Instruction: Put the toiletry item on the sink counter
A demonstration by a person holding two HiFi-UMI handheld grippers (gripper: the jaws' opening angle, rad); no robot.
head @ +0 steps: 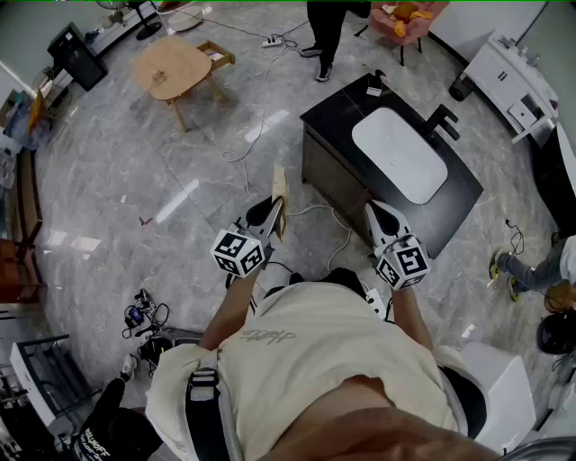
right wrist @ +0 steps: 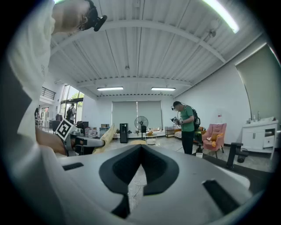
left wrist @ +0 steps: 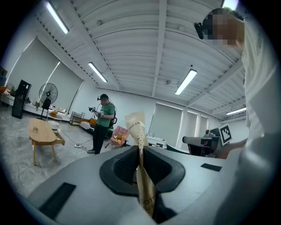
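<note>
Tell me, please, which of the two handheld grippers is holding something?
The left gripper: its fingers are shut on a flat cream-coloured toiletry packet that sticks out past them. The right gripper has its fingers touching at the tips with nothing between them.

The lower end of the tube [left wrist: 135, 125] is hidden between the jaws of the left gripper [left wrist: 140, 150], which are pressed together on it. The print low on the tube is cut short there, and too little shows to read. In the head view the tube stands edge-on, so its face cannot be made out. The hands holding the left gripper and the right gripper [head: 372, 207] are hidden behind the grippers' own cubes. A small dark thing [head: 374, 86] on the far corner of the sink counter [head: 331, 112] is too small to tell. The top edge cuts off a far person [head: 324, 31] above the legs and also a pink chair [head: 407, 20]. The right edge cuts off another person [head: 540, 268].
</note>
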